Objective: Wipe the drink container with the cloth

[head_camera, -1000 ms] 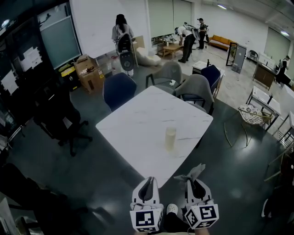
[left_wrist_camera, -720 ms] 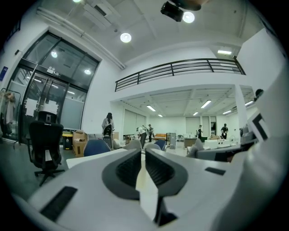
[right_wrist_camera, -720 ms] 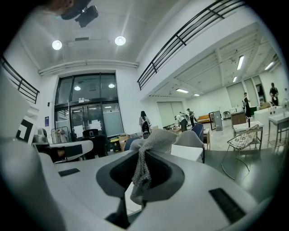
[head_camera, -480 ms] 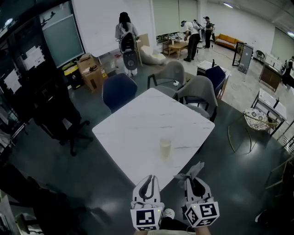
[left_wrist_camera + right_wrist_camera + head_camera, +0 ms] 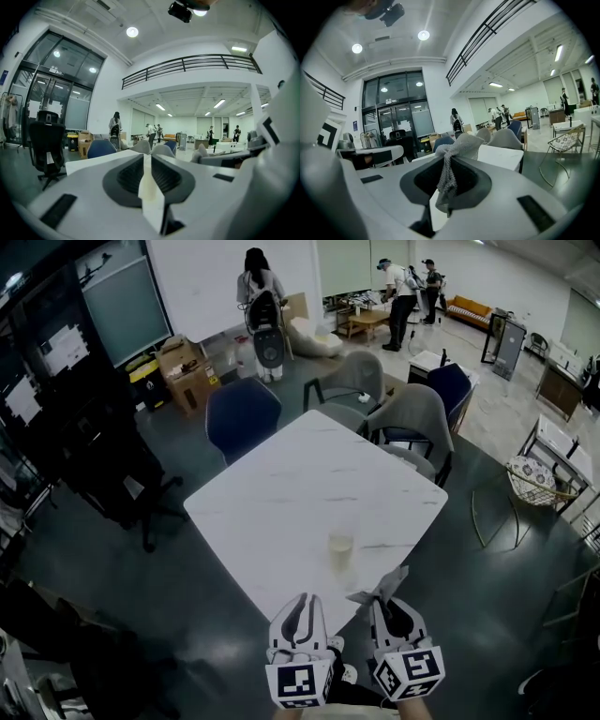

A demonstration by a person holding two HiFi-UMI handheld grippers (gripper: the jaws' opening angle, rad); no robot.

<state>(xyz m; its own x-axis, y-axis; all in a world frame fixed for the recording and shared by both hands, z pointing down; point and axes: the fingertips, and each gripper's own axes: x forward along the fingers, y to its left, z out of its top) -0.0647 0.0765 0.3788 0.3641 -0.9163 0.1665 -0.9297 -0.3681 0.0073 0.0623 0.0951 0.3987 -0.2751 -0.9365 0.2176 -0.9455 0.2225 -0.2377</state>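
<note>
Right gripper (image 5: 386, 606) with cloth (image 5: 392, 581) has neared the drink container (image 5: 340, 547) just ahead.

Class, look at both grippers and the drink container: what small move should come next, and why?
Probably open the left gripper and reach for the drink container: its jaws are shut and empty, while the right gripper already holds the cloth.

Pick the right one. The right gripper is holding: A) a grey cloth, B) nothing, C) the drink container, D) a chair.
A: in the right gripper view the right gripper has its jaws closed on the grey cloth, while the drink container stands alone on the table.
</note>
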